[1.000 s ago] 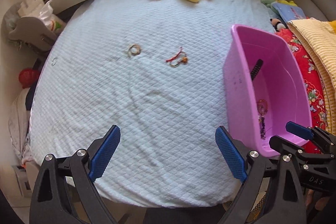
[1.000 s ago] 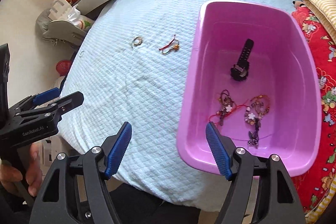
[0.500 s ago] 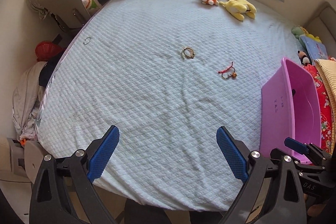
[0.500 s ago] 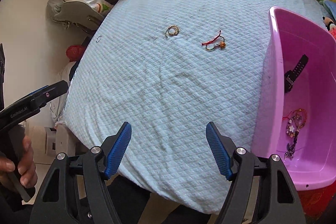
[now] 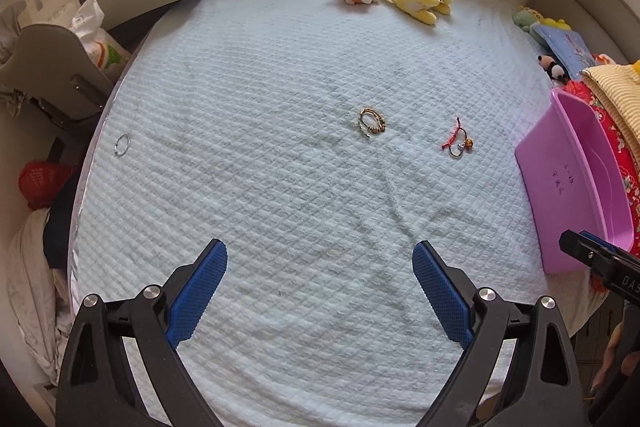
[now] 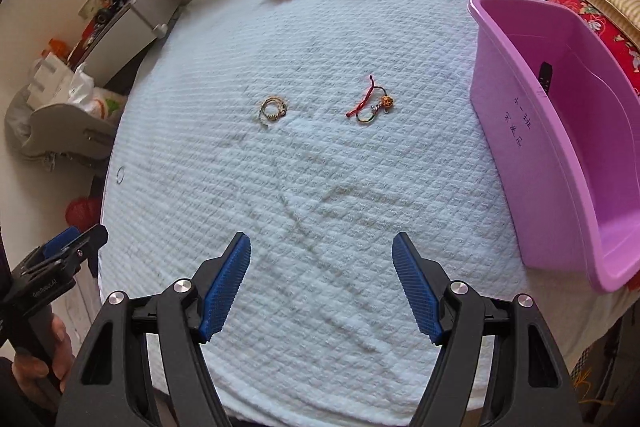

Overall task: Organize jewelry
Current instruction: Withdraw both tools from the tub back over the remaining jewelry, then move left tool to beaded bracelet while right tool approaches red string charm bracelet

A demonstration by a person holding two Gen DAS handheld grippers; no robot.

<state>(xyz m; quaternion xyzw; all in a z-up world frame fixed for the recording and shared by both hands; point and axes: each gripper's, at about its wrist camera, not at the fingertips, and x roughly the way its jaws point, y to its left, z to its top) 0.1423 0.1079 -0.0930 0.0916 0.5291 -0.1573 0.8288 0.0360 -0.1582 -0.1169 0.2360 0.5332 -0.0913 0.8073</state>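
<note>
At the far left edge of the bed (image 5: 280, 227) lay a thin ring (image 5: 121, 145), mid-frame a gold bracelet (image 5: 372, 121) and red cord bracelet (image 5: 457, 139), the pink tub (image 5: 576, 183) at right. Both the left tongs (image 5: 320, 291) and right tongs (image 6: 322, 287) hung wide open, empty. The ring could slip overboard if nudged.

Both views are swinging away from the pink tub (image 6: 560, 131) toward the open bedspread (image 5: 280, 187); the right gripper (image 6: 321, 283) is leaving the tub and now hanging before the red-cord bracelet (image 6: 370, 103) and gold chain bracelet (image 6: 272, 110).

Child's bedroom: bed (image 5: 280, 207), plush toys (image 5: 416, 1)
</note>
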